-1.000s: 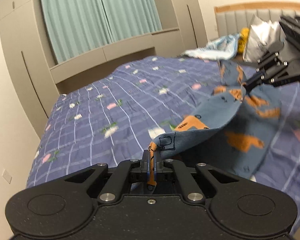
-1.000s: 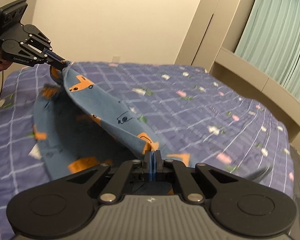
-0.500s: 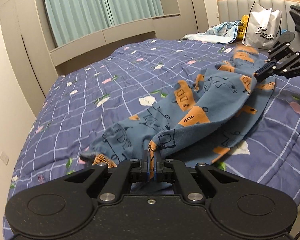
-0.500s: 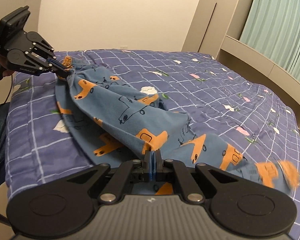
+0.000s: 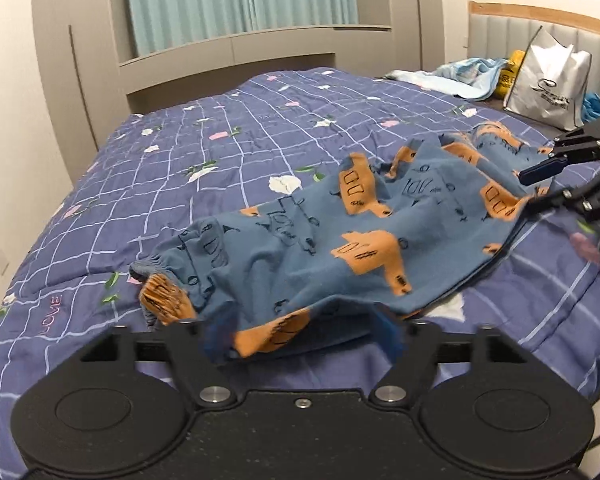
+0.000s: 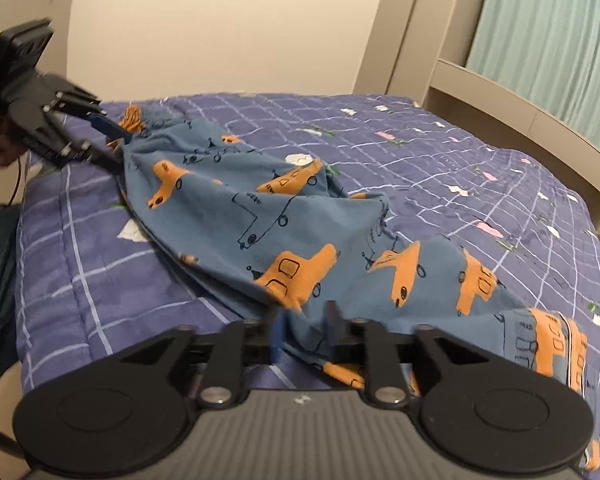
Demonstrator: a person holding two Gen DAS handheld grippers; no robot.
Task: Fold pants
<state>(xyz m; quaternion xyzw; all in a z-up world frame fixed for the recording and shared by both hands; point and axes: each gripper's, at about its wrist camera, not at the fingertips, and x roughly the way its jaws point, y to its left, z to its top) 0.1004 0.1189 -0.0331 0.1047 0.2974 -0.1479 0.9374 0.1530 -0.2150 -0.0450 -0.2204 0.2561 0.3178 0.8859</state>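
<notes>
Left wrist view: soft, rumpled pants (image 5: 340, 232) sprawl over quilted bedspread (image 5: 180, 184).

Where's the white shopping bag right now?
In the left wrist view, the white shopping bag stands at the far right against the headboard, beyond the pants.

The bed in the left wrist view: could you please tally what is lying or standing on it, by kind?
Pants: 1
Shopping bags: 1
Light blue cloth heaps: 1
Yellow packets: 1
Total: 4
</notes>
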